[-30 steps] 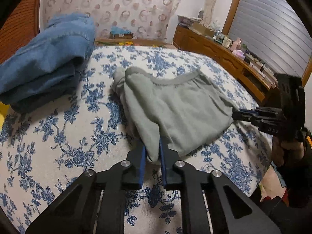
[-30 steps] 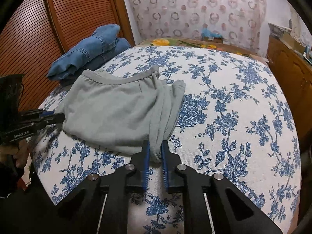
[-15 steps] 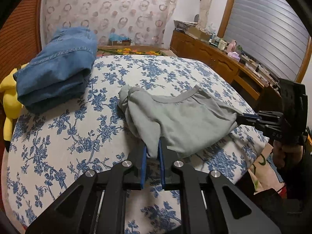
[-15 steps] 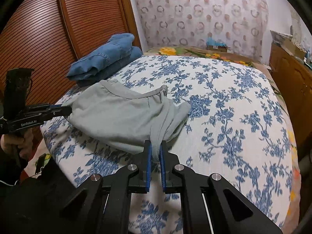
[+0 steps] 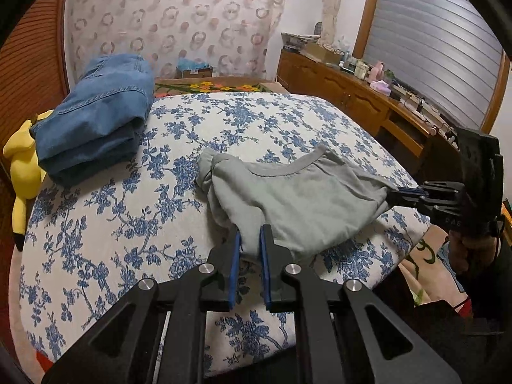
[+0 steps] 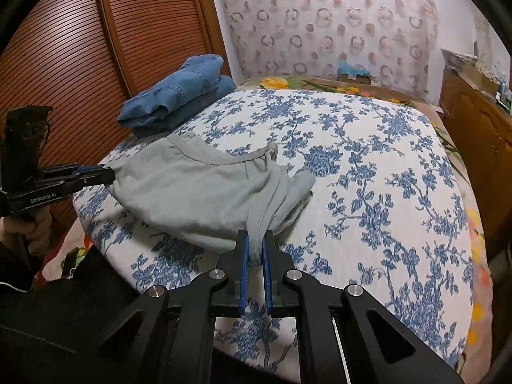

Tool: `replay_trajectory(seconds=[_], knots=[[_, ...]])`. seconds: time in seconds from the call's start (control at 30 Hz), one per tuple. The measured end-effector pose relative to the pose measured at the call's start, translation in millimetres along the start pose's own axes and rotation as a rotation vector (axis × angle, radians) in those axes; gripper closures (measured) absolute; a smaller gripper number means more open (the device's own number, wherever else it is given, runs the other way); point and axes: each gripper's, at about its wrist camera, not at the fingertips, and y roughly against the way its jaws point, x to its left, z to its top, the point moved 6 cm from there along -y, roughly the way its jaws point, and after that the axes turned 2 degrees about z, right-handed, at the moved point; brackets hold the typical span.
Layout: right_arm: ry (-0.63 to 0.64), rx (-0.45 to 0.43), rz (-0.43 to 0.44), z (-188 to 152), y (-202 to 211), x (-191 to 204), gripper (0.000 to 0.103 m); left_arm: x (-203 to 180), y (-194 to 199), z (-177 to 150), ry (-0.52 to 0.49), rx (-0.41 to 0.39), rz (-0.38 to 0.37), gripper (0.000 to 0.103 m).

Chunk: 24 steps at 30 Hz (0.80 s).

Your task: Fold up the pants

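The grey-green pants [image 5: 297,198] lie bunched near the front edge of the bed, also in the right wrist view [image 6: 198,192]. My left gripper [image 5: 249,240] is shut on one end of the pants. It shows in the right wrist view [image 6: 107,174] at the left. My right gripper [image 6: 255,246] is shut on the other end, and shows in the left wrist view [image 5: 395,193] at the right. The cloth hangs stretched between both grippers, partly lifted off the bed.
Folded blue jeans [image 5: 96,121] sit at the bed's far left, also in the right wrist view [image 6: 179,92]. A yellow plush toy [image 5: 22,166] lies beside them. The blue-flowered bedspread [image 5: 128,224] covers the bed. A cluttered wooden dresser [image 5: 352,96] stands at the right.
Both grippers have pulled back towards the bed's front edge and risen, dragging the pants with them. Both grips are unchanged.
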Motion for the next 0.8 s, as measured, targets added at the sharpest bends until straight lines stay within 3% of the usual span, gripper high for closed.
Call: replay_trajectory(seconds=[0.13, 0.23, 0.3, 0.37, 0.4, 0.47, 0.57, 0.63, 0.8], knots=[[-0.008, 0.023, 0.001, -6.5, -4.0, 0.6, 0.095, -1.0, -1.5, -1.1, -0.006, 0.007, 0.026, 0.089], [-0.015, 0.029, -0.001, -6.1, -5.6, -0.4, 0.095, 0.3, -2.5, 0.4, -0.014, 0.007, 0.051, 0.082], [-0.015, 0.027, -0.006, -5.1, -4.3, -0.3, 0.095, 1.5, -2.2, 2.1, -0.015, 0.005, 0.054, 0.072], [-0.007, 0.025, -0.018, -4.4, -1.8, 1.0, 0.091, 2.5, -1.5, 4.1, -0.015, -0.006, 0.055, 0.046], [-0.003, 0.023, -0.023, -4.5, -0.6, 1.2, 0.091, 2.8, -1.8, 6.1, -0.02, -0.015, 0.057, 0.042], [0.001, 0.021, -0.034, -3.5, 0.9, 0.9, 0.091, 3.9, -4.7, 8.5, -0.025, -0.019, 0.058, 0.022], [0.0, 0.022, -0.05, -0.3, -0.1, -1.5, 0.076, 4.8, -13.9, 13.0, -0.033, -0.012, 0.061, 0.022], [0.001, 0.027, -0.06, 2.9, -3.9, -2.9, 0.061, 5.9, -21.5, 14.5, -0.035, -0.002, 0.068, 0.022], [-0.009, 0.039, -0.073, 12.6, -25.3, -7.6, 0.053, 13.4, -46.8, 18.4, -0.03, 0.038, 0.074, 0.022]])
